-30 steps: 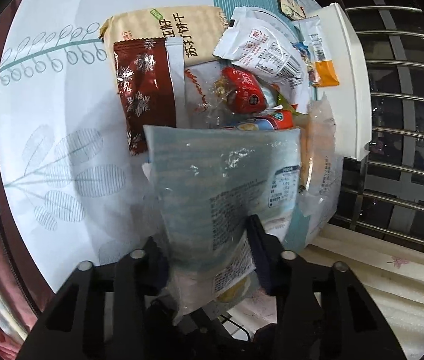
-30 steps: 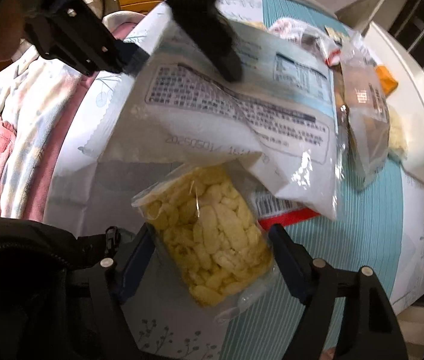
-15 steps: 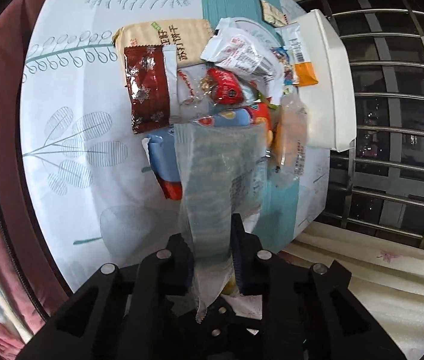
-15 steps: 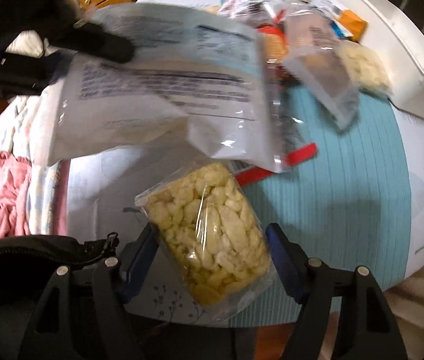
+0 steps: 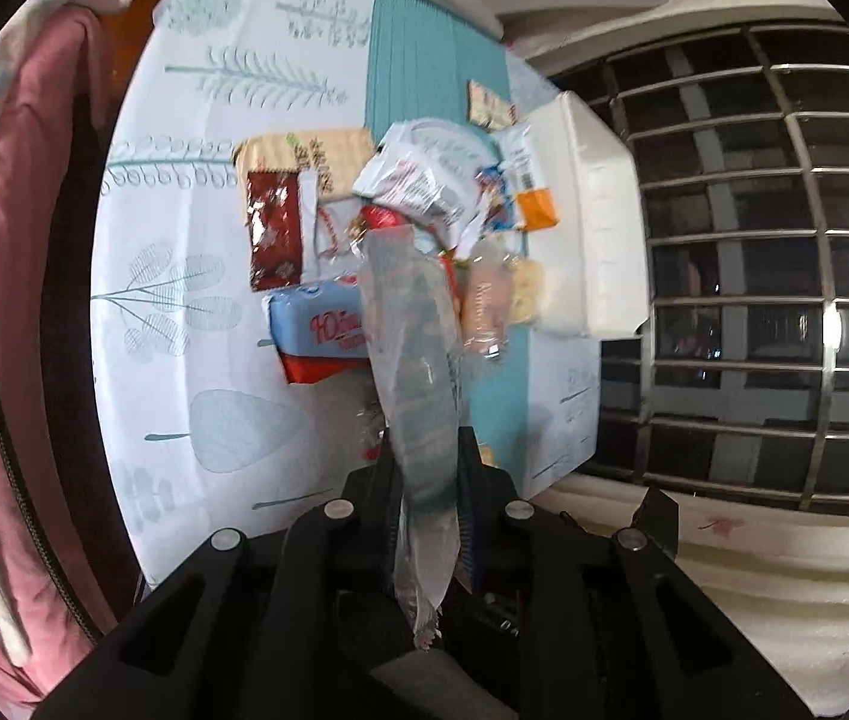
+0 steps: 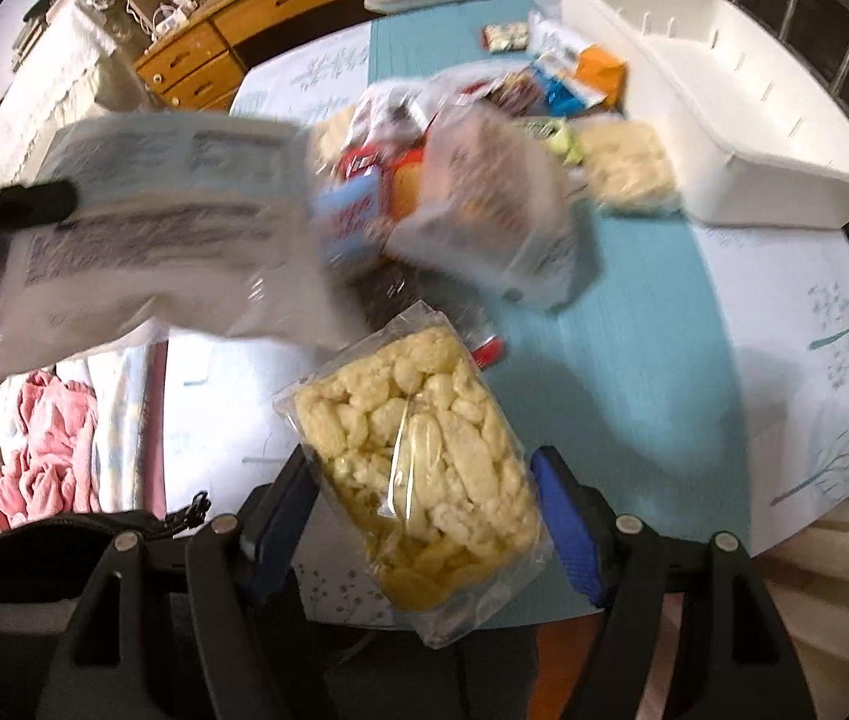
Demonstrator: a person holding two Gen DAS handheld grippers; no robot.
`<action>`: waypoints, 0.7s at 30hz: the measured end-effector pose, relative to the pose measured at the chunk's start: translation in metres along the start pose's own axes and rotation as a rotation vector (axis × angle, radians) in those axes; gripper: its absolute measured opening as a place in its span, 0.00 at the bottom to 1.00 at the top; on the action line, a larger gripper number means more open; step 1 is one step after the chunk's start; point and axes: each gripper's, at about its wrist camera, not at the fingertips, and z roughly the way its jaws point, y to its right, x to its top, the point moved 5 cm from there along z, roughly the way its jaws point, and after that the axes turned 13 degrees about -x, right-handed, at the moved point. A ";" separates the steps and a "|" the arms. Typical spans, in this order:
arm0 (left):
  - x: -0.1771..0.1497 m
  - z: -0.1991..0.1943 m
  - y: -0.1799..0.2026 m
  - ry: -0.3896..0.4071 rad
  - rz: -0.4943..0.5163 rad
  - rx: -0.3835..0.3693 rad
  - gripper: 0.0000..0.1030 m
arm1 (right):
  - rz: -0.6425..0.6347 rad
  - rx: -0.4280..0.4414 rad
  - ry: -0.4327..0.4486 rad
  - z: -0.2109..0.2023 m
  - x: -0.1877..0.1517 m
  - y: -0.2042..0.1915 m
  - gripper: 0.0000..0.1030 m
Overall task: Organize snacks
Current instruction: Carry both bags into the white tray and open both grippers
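Two claws are in my hands, and each one carries one snack. My left claw [image 5: 427,480] is clenched on one thin pale-blue packet [image 5: 415,348], which hangs above the table [image 5: 184,192]. My right claw [image 6: 424,492] grips one clear bag of yellow puffs [image 6: 424,450] between its blue pads, also lifted off the table. One heap of mixed snacks [image 5: 400,198] lies in the middle, just beside one white tray [image 6: 724,120]. I count one more puffs bag [image 6: 628,165] beside that tray.
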 end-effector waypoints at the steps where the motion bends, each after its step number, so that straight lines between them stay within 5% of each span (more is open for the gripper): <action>1: -0.002 -0.004 0.007 0.017 0.004 -0.002 0.13 | 0.004 0.005 0.012 -0.006 0.005 0.008 0.70; 21: 0.003 0.016 0.155 0.259 0.062 -0.117 0.09 | -0.063 0.105 0.147 -0.064 0.101 0.110 0.70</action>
